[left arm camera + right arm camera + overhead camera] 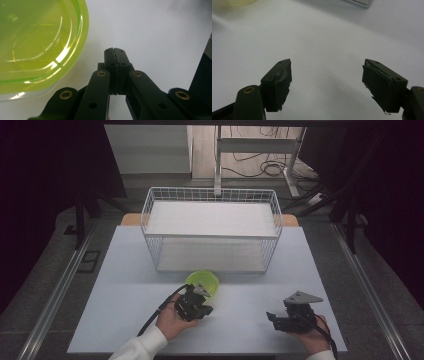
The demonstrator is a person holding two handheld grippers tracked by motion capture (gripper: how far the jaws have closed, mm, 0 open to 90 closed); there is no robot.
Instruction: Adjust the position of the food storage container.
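A: High view first. Where's the green bowl [202, 282]?

B: On the pale tabletop [120, 295], just in front of the wire basket [212, 228] and near its front wall. The left gripper [200, 304] sits right at the bowl's near edge, overlapping it from above. I can't tell from here whether they touch.

A: And the room around it?

B: To the bowl's left the tabletop runs bare out to its left edge. To its right there is a clear stretch between the bowl and the right gripper [276, 318], which lies well apart near the front right corner. The basket closes off the far side.

A: Left gripper view?

B: The fingers [110, 65] are clenched together, pad on pad, with nothing between them. The bowl's rim [83, 37] curves by on the upper left, just beside the fingertips and apart from them by a strip of white tabletop. Ahead and to the right the surface is bare.

A: Right gripper view?

B: Its fingers [277, 82] stand released, wide apart, with only bare tabletop between them. Far off at the top left is a faint yellowish edge of the bowl, and at the top right a corner of the basket's base [359, 2].
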